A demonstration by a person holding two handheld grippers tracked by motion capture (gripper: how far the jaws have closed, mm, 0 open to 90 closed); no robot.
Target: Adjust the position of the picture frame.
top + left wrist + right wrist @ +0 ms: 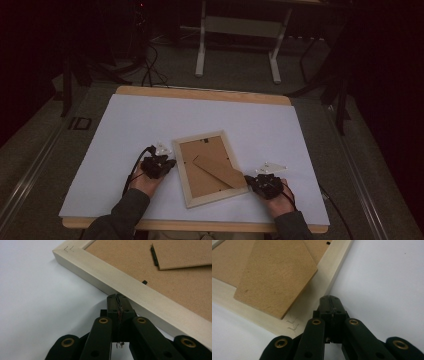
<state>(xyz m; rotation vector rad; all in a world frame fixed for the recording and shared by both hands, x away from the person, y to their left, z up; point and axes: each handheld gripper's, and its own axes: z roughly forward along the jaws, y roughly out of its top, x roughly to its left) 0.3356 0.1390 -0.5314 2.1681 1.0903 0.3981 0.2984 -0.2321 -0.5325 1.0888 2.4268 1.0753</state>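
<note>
I have the picture frame (210,167) lying face down on the white sheet (125,130) near my edge of the table, its brown backing and folded-out stand (220,170) facing up. My left gripper (159,165) sits with its jaws pressed together, tips against the frame's long left side; my right gripper (265,184) is likewise closed, tips at the lower right corner. I judge I am bracing the frame from both sides, perhaps to square or slide it. Next calls for even, gentle pushes so it does not spin.

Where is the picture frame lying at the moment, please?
In the high view, the picture frame lies face down on the white table, near its front edge, between the left gripper and right gripper.
</note>
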